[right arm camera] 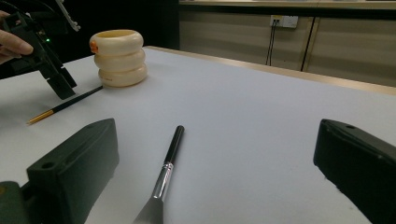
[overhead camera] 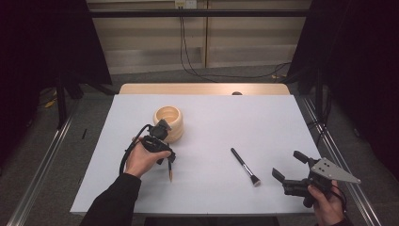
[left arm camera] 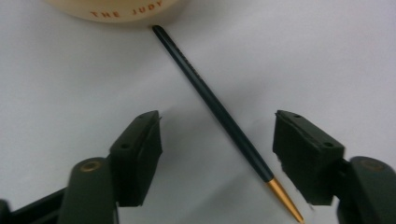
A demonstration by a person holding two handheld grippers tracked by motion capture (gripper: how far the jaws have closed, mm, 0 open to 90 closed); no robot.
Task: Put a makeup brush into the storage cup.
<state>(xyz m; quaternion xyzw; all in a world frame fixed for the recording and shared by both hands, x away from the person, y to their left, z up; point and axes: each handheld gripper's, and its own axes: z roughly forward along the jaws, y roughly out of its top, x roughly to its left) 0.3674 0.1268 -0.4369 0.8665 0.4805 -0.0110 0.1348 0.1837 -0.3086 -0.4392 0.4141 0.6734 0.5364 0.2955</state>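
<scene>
A thin dark stick with a gold tip [left arm camera: 205,91] lies on the white table [overhead camera: 226,117], its dark end touching a cream ringed pot [overhead camera: 170,117]. My left gripper [left arm camera: 217,119] hovers over the stick with one jaw on each side, open and not touching it. In the high view the left gripper [overhead camera: 164,157] sits just in front of the pot, and the gold tip [overhead camera: 170,175] pokes out below the hand. A black-handled makeup brush [overhead camera: 244,166] lies right of centre. My right gripper [overhead camera: 288,165] is open beside the brush's bristle end, with the brush [right arm camera: 169,161] lying ahead between its jaws.
The cream pot [right arm camera: 119,58] stands upright at mid-left, with lettering on its base [left arm camera: 126,11]. A wooden strip [overhead camera: 202,88] borders the table's far edge. Metal rails [overhead camera: 47,155] run along both sides of the table.
</scene>
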